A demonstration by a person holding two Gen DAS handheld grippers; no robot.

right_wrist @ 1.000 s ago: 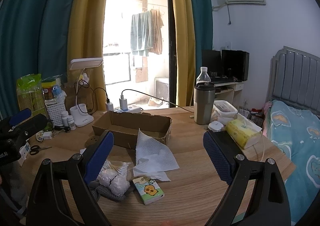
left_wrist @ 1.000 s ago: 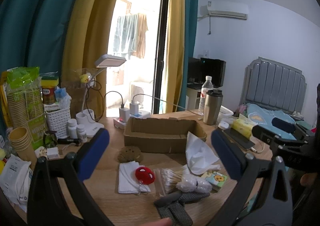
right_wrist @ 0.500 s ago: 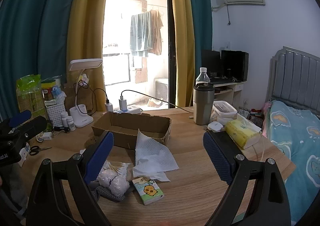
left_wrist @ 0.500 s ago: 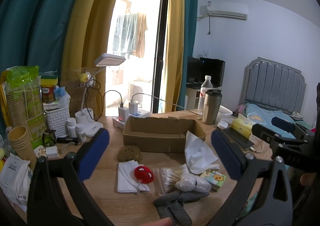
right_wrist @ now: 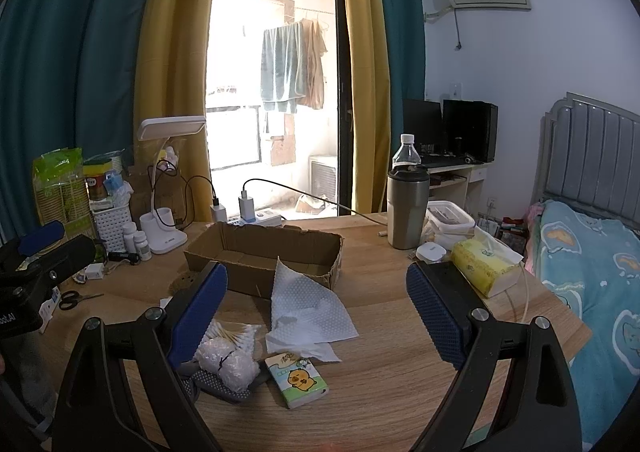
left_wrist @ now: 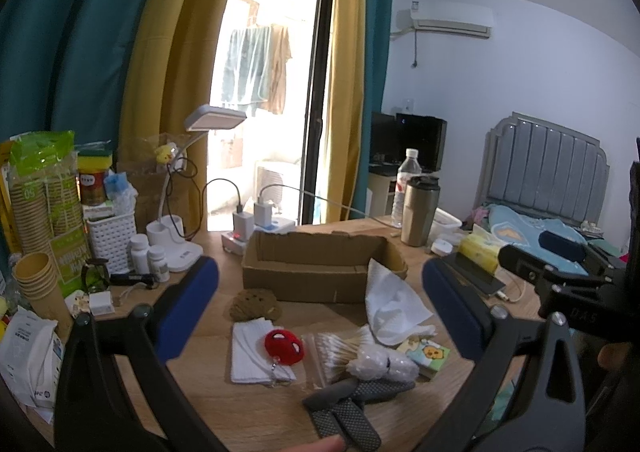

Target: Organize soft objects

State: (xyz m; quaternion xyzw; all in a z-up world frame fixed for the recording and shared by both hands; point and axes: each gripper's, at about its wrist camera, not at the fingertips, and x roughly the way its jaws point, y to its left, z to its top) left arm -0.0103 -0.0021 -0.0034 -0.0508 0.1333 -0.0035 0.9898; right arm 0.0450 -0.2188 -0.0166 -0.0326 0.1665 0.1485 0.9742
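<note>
Bedroom, wooden desk (right_wrist: 380, 332) set before a yellow-curtained balcony door; bed at the right. Centre of desk: one open cardboard box (left_wrist: 320, 266), shallow, apparently empty, the likely receptacle. Soft items lie loose in front of it, near the desk's front edge: crumpled white paper towel (right_wrist: 308, 310), leaning against the box's front wall; folded white cloth (left_wrist: 256, 352) with a red crocheted charm (left_wrist: 284, 346) resting on it; brown round sponge-like pad (left_wrist: 253, 304) just beside the box; bag of cotton swabs (left_wrist: 336, 350); white bubble-wrap bundle (right_wrist: 226, 362) lying on grey dotted socks (left_wrist: 348, 408); pocket tissue pack (right_wrist: 296, 374) printed with a duck. Left gripper (left_wrist: 320, 312) and right gripper (right_wrist: 316, 316): both held above the pile, jaws spread wide, nothing between them. Handling, by judgement: all items light and yielding; the towel will collapse, so pinch a raised fold; the swab bag looks slippery, take an edge; take the charm by its body.
</note>
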